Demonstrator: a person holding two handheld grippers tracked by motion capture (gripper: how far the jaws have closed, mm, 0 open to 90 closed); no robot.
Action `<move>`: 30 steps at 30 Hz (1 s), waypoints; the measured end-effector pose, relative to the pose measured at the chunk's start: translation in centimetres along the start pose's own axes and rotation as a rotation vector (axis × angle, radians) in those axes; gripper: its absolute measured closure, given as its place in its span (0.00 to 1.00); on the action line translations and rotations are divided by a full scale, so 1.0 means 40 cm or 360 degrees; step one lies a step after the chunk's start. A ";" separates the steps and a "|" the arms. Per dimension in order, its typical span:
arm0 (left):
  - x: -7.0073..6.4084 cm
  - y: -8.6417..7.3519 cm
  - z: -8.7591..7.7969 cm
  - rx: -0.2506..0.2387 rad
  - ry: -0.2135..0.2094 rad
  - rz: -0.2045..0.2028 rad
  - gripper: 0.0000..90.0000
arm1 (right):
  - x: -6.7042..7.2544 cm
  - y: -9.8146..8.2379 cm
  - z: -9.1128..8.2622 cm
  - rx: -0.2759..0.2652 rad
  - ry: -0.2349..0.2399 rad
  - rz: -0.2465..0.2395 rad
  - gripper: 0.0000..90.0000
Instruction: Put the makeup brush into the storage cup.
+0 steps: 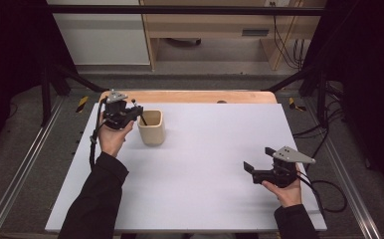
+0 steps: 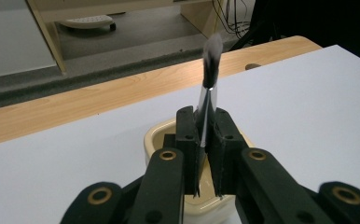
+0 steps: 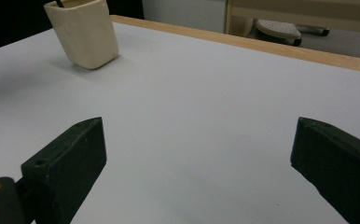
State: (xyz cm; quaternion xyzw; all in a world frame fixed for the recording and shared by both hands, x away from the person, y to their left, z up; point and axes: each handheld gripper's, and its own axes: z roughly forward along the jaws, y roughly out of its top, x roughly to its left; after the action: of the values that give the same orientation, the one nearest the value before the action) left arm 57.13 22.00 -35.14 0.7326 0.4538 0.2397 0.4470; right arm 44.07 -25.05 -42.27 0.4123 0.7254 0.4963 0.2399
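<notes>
Cream cup [image 2: 159, 135] directly beneath left gripper [image 2: 205, 140], pinching upright brush [image 2: 209, 93], bristles up; right gripper [image 3: 197, 154] spread wide, well apart across table [image 1: 205, 164].

cup [image 1: 151, 128]: cream, glazed ceramic look, smooth
brush [image 2: 209, 88]: shiny metal ferrule, soft dark bristles
table [image 1: 205, 164]: matt white top, pale wood edge at 12 o'clock
left gripper [image 2: 205, 140]: matt black plastic, brass-look rivets
</notes>
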 end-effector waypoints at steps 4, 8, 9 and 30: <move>0.002 -0.014 0.009 0.0017 0.0001 -0.0006 0.92 | 0.000 0.000 0.000 0.0001 0.0000 0.0000 0.04; 0.003 -0.028 0.022 0.0036 0.0001 -0.0012 0.92 | 0.001 0.000 0.000 0.0002 0.0002 -0.0003 0.04; 0.003 -0.031 0.024 0.0040 0.0000 -0.0009 0.92 | 0.001 0.000 0.001 0.0002 0.0001 -0.0003 0.04; 0.014 -0.056 -0.039 -0.0087 -0.0015 -0.0033 0.52 | 0.004 0.006 -0.007 -0.0024 0.0017 -0.0012 0.04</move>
State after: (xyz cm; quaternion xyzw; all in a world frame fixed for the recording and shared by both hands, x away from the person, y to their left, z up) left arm 55.22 23.58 -36.37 0.7165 0.4526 0.2440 0.4715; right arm 43.84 -25.03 -41.93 0.4051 0.7245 0.5029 0.2409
